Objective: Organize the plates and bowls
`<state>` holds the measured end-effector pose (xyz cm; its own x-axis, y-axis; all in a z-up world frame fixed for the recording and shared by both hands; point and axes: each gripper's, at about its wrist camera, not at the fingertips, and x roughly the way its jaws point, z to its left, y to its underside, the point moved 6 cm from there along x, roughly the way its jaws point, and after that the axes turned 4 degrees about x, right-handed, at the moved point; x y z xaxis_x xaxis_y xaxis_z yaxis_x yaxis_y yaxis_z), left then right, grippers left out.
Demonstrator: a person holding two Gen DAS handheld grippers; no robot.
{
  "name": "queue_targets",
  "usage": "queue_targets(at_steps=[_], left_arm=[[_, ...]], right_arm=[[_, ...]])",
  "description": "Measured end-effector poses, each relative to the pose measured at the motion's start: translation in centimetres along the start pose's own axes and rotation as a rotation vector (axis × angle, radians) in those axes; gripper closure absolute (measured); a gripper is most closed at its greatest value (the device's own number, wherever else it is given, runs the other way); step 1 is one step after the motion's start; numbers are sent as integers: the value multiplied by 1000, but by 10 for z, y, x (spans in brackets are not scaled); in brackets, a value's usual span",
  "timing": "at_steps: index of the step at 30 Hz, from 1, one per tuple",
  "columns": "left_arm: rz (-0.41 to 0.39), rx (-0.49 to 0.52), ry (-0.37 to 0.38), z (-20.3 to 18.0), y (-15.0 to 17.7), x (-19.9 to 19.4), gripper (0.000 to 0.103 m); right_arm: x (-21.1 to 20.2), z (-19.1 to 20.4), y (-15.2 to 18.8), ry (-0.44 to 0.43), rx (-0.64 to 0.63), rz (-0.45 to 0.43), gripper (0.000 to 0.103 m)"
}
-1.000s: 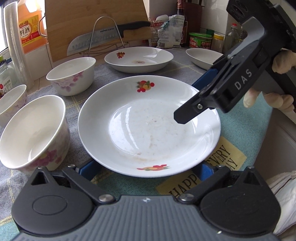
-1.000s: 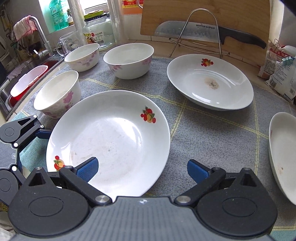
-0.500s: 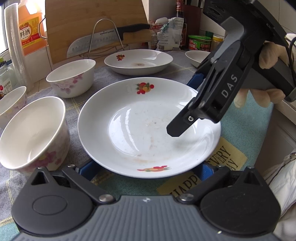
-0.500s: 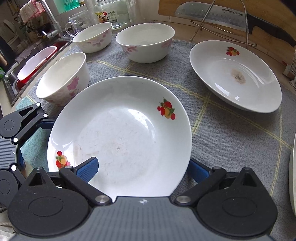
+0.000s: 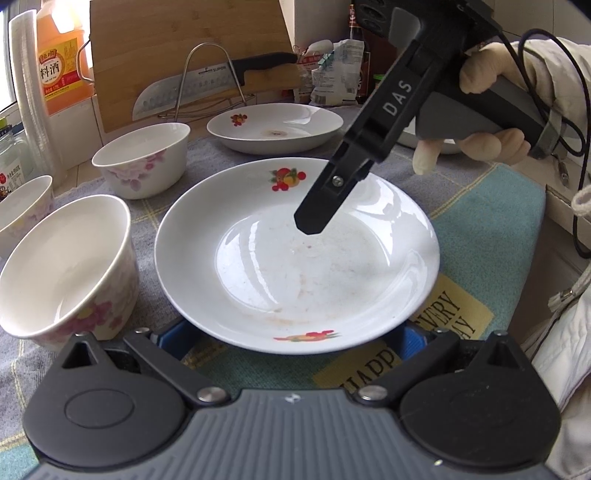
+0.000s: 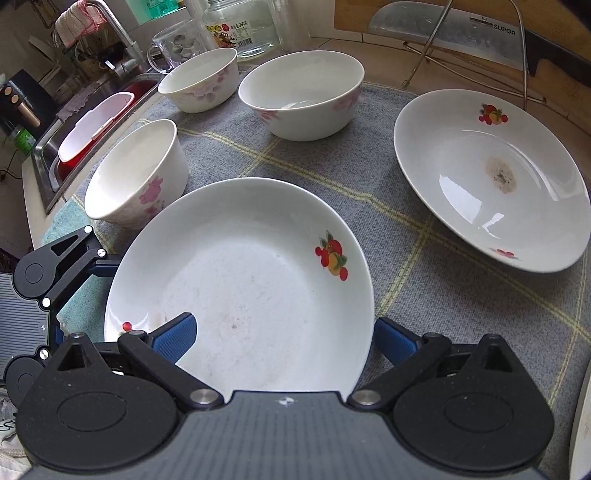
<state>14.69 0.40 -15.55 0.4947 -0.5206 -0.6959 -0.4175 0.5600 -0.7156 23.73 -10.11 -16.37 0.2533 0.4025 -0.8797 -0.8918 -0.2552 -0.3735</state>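
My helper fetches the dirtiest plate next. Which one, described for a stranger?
Find the wooden cutting board with the big knife leaning on it. Just before it, on the grey checked cloth, lies a white fruit-print plate. Only this plate has a brown burnt-looking stain at its centre.

The right gripper (image 6: 282, 338) now reaches further over the white fruit-printed plate (image 6: 258, 280) than a second ago: its left blue pad (image 6: 173, 332) lies above the plate's inner slope, its right pad (image 6: 395, 341) just outside the rim. In the left wrist view its black finger (image 5: 317, 214) points more steeply down. The plate rim nearest the right gripper looks slightly raised.
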Motion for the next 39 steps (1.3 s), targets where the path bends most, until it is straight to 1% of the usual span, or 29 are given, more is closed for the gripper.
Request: queue_targets(at_steps=[7,17,28,39], left_arm=[[8,14,14,0,-2,0,0],[6,24,20,0,-3,1,0],[4,28,24,-1,-3,1,0],[13,32,32,0,-5,1,0]], right_arm=[[3,0,-16,-75,8,34,0],[9,-4,-21,-144,50,96,0],[12,-6,-29,-181,55,144,0],[13,-1,-28,-154,9,168,0]])
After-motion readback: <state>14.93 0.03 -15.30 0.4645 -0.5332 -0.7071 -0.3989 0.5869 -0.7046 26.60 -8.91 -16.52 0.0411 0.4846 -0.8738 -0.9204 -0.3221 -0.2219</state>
